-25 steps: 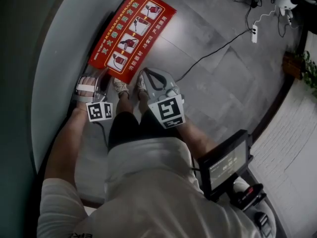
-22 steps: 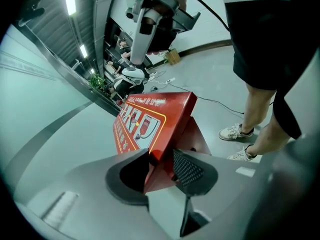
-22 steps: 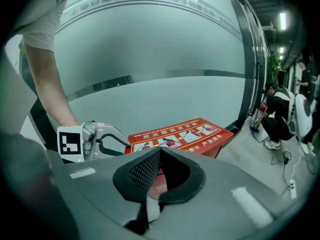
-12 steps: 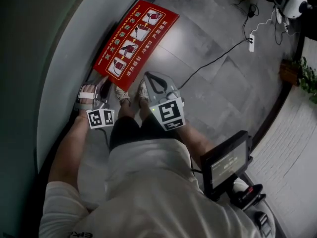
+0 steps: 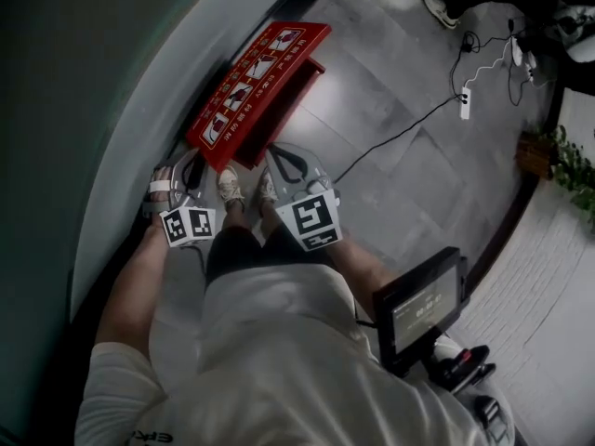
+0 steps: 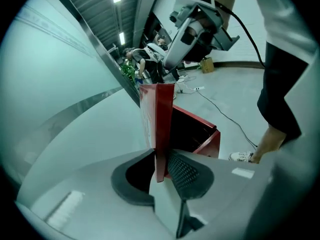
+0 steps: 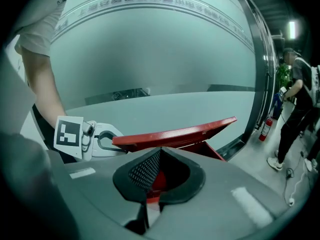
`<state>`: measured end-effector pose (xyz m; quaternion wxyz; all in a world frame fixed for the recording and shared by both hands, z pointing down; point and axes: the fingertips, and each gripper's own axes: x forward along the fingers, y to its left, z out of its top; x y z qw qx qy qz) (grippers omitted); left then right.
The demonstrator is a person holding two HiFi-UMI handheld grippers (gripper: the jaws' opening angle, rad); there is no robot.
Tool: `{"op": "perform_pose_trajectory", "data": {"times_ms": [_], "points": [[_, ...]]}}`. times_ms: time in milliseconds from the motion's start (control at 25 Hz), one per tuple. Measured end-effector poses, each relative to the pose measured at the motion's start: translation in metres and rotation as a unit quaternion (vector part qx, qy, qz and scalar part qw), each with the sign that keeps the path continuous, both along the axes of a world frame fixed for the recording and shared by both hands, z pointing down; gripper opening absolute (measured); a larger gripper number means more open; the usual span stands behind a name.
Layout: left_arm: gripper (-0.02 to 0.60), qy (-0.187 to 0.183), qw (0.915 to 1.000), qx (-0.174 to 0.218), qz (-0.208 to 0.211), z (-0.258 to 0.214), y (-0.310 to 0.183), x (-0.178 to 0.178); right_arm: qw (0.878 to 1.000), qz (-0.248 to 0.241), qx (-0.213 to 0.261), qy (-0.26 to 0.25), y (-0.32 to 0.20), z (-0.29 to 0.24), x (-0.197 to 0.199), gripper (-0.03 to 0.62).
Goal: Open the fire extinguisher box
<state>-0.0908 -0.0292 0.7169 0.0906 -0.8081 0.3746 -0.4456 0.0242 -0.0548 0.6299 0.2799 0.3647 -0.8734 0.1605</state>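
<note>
On the raised red lid, the left gripper is closing its narrow jaws on the edge (the right gripper pinches it too); grey floor beneath, glass wall beside.

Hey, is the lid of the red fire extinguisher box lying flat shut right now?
No, the right gripper view shows the lid raised at a slant, with an open gap between it and the box.

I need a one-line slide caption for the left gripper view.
Left gripper, jaws closing on the edge of the raised red lid, with the open fire extinguisher box behind it.
</note>
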Motion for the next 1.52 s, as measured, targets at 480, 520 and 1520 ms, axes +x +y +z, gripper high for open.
{"op": "perform_pose_trajectory", "data": {"times_ms": [480, 520, 1520], "points": [[0.077, 0.089, 0.9930, -0.048, -0.061, -0.048, -0.041, -0.063, 1.000, -0.013, 0.021, -0.007, -0.051, -0.058, -0.070, 0.014], [0.077, 0.100, 0.9912, -0.056, -0.066, -0.046, -0.043, -0.066, 1.000, -0.013, 0.021, -0.007, -0.053, -0.057, -0.072, 0.014], [0.077, 0.265, 0.9179, -0.179, -0.235, -0.050, -0.073, -0.131, 1.000, 0.000, 0.029, 0.000, -0.069, -0.089, -0.096, 0.012]]}}
